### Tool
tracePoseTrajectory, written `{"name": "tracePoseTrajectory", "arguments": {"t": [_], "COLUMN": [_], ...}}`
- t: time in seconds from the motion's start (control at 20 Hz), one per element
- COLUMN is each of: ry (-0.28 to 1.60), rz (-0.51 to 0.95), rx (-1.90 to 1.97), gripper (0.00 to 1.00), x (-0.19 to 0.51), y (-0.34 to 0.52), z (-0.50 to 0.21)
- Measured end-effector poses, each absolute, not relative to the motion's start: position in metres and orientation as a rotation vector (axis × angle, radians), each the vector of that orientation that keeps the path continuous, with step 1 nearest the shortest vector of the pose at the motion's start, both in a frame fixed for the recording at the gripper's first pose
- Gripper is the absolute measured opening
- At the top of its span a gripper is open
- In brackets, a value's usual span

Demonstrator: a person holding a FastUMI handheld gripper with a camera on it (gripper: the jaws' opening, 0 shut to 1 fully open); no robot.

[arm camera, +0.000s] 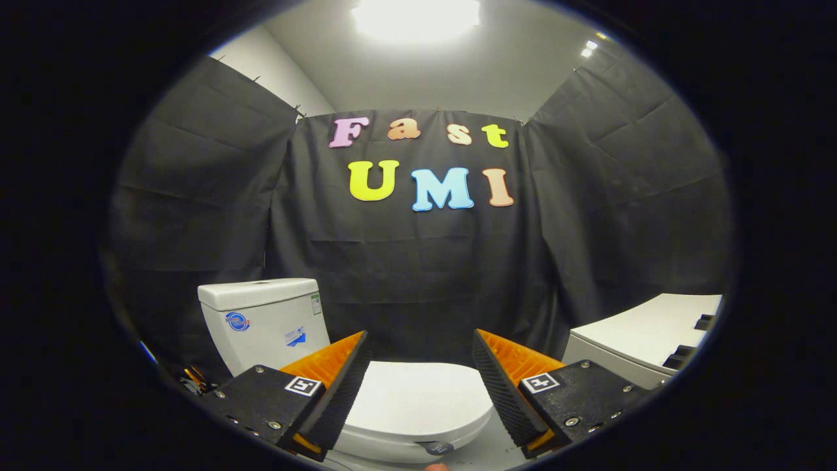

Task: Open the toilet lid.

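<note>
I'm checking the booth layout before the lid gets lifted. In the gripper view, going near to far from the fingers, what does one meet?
The open gripper, holding nothing → the closed toilet lid between and just ahead of its fingers → the toilet tank beyond the left finger → the black cloth wall.

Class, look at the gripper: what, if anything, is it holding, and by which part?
Nothing. The gripper is open, its fingers apart with the closed toilet lid beyond them, untouched.

A pale grey floor (487, 451) carried a white toilet (412, 405), lid down. A white cabinet (644, 340) apparently stood near the floor's right edge.
</note>
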State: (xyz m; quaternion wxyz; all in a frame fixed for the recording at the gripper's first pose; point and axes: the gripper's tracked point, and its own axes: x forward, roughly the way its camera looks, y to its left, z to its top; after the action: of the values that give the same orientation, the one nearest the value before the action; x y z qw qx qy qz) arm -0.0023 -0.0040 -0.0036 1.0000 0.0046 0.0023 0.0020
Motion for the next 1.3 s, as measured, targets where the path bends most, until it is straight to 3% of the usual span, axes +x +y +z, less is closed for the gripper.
{"name": "tracePoseTrajectory", "arguments": {"t": [0.6, 1.3], "ry": [0.007, 0.247], "rz": [0.009, -0.066], "rx": [0.111, 0.346], "gripper": [0.95, 0.96], "x": [0.002, 0.019], "y": [-0.015, -0.059], "z": [-0.008, -0.098]}}
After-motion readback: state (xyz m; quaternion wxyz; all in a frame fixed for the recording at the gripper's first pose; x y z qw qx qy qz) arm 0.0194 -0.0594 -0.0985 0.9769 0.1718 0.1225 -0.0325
